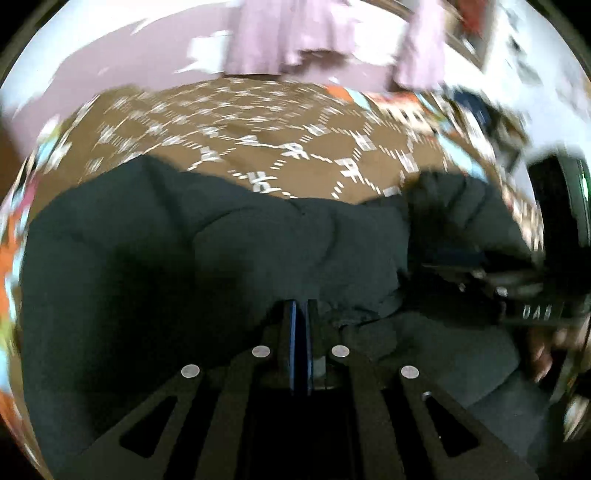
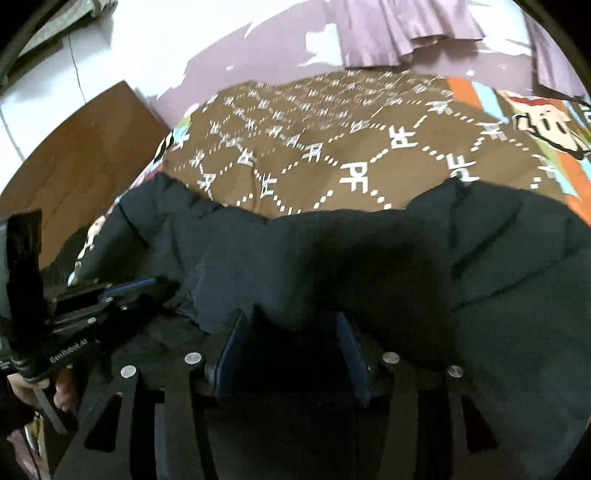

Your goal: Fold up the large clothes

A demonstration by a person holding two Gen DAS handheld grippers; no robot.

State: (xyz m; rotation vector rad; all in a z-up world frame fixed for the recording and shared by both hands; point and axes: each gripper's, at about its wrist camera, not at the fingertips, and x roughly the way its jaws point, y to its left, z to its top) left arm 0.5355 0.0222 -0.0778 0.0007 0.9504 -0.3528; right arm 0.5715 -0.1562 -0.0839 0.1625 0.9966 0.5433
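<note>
The dark padded jacket (image 2: 332,258) lies across the near half of a bed, on a brown patterned bedspread (image 2: 314,147) whose far half is bare — open room up to the purple curtain (image 2: 399,33). The left tool (image 1: 300,310) is pressed shut at the jacket's near edge; whether cloth is pinched cannot be told. The right tool (image 2: 291,325) stands partly open over a fold, gripping nothing.

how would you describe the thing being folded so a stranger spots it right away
Start at the bed, covered by a brown bedspread with a white dotted diamond grid and letters. Across its near edge lies a big dark puffy jacket, quilted into soft padded sections. It is the only plain dark item; the lilac curtains behind hang pale and pleated.
</note>
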